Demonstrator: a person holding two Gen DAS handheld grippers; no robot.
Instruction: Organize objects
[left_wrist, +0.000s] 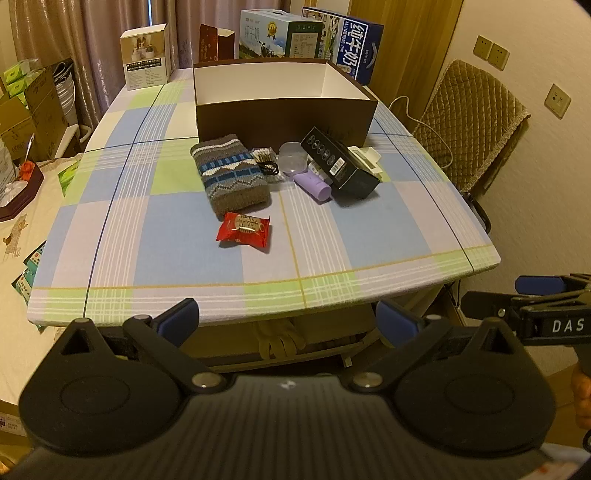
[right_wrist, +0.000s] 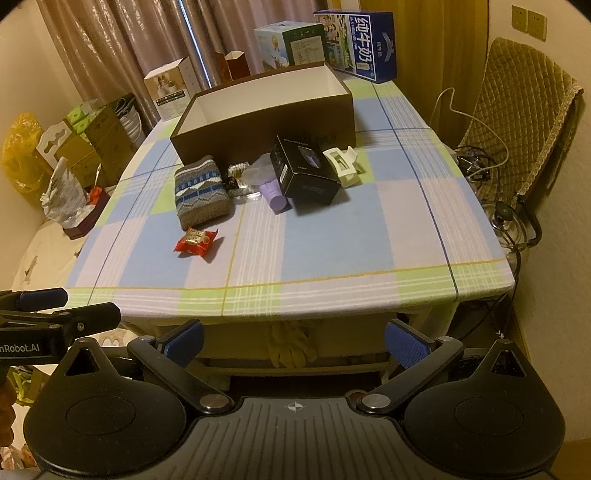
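The left gripper (left_wrist: 288, 321) and the right gripper (right_wrist: 293, 341) both hang near the front edge of the table (left_wrist: 369, 236), wide open, with nothing in them. Far back on the checked cloth stands a big brown box (left_wrist: 284, 110) with a white inside. Just in front of it lie a knitted pouch (left_wrist: 231, 173), a purple tube (left_wrist: 314, 186), a black box (left_wrist: 340, 164) and a white clip (right_wrist: 345, 166). A red candy packet (left_wrist: 243, 230) sits nearer, by itself

Dim, warm yellowish indoor light from above. Soft short shadows under items on tablecloth (left_wrist: 258, 254). Strong fisheye bending at edges, dark corner vignette. Slight softness, grain; no harsh glare.
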